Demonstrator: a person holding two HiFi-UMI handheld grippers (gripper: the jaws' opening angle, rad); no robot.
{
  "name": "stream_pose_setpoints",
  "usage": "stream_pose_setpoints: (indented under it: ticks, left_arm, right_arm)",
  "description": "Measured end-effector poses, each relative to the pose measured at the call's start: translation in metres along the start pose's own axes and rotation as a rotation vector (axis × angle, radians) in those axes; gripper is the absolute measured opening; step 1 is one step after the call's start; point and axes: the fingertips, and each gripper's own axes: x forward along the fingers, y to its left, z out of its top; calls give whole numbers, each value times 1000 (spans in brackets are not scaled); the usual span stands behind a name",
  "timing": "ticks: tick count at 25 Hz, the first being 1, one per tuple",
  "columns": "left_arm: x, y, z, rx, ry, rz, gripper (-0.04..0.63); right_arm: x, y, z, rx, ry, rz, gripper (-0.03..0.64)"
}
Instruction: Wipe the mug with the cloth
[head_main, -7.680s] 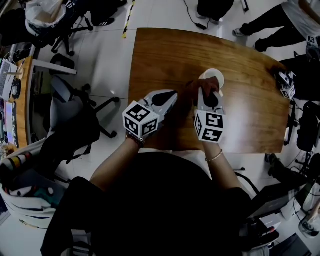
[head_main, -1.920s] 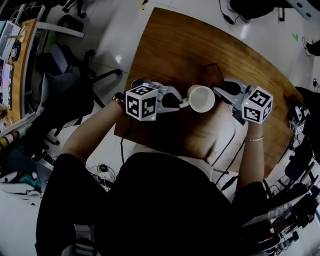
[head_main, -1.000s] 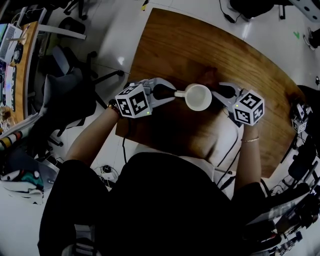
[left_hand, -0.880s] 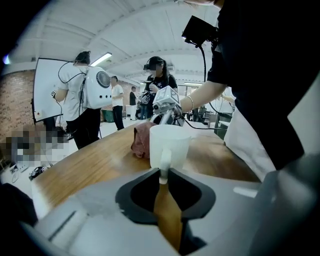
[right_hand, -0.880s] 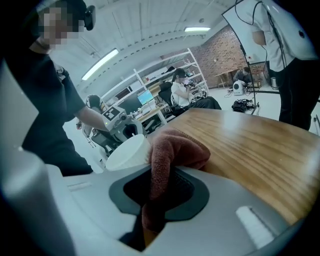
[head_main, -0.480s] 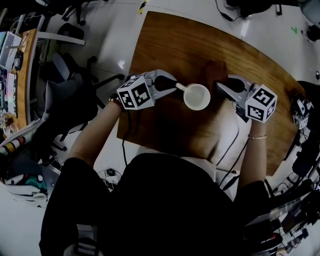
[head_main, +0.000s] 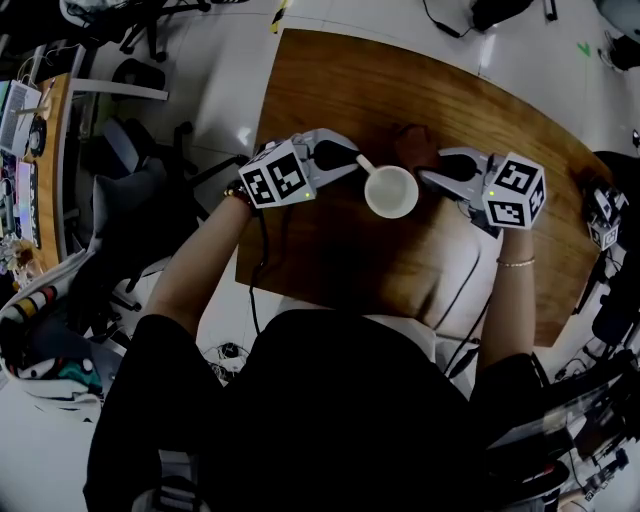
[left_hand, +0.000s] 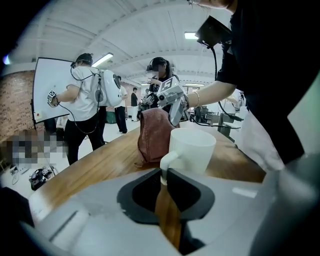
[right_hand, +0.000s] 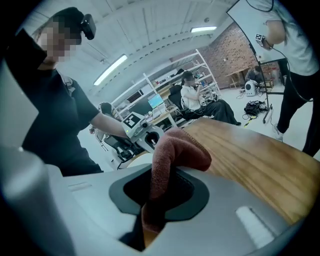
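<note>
Mug (head_main: 391, 191) gripped by its handle, cloth (head_main: 409, 146) clamped just beside it.

Left gripper (head_main: 354, 161) has its jaws closed on the white mug's handle; the mug is upright, mouth up, over the near half of the wooden desk (head_main: 350, 80), and whether its base touches the wood cannot be told. Right gripper (head_main: 426, 177) has its jaws pressed together on the reddish-brown cloth, which bunches up out of them and folds over at the top. The 2 grippers face each other across the mug, and the cloth hangs just beside the mug's far wall, the side away from the handle; contact between them cannot be made out. Behind the desk, a person in a white shirt (left_hand: 87, 100) stands at a whiteboard (left_hand: 47, 82).
</note>
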Motion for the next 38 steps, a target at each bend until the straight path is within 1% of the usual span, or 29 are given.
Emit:
stream_pose_setpoints:
  ticks: [4, 8, 15, 19, 21, 23, 25, 27, 32, 35, 38]
  left_arm:
    - [9, 5, 6, -10, -9, 13, 29]
    - [14, 6, 9, -14, -8, 21, 26]
    - [29, 5, 18, -18, -13, 29, 21]
    - [33, 4, 20, -22, -19, 32, 20]
    - [35, 4, 21, -29, -22, 32, 20]
    - [36, 4, 21, -34, -25, 30, 19]
    - [37, 4, 21, -36, -27, 29, 18]
    - [37, 4, 21, -37, -29, 29, 18]
    - [44, 6, 25, -37, -32, 23, 17]
    - [51, 3, 29, -23, -29, 4, 17]
    - [57, -2, 33, -13, -27, -11, 17]
  right_arm:
    - [4, -2, -16, 14, 37, -18, 58]
    - [11, -6, -30, 47, 36, -48, 58]
    - [21, -15, -51, 49, 82, -114, 58]
    - [22, -16, -54, 29, 112, -140, 58]
    - [16, -16, -46, 15, 89, -152, 58]
    - [6, -12, -31, 14, 30, -146, 58]
    - [-2, -6, -13, 18, -38, -119, 58]
    - [-5, -1, -2, 13, -66, -94, 58]
    - [9, 1, -5, -17, -5, -68, 58]
    - [14, 3, -10, -7, 24, -57, 58]
    - [19, 1, -24, 5, 68, -56, 58]
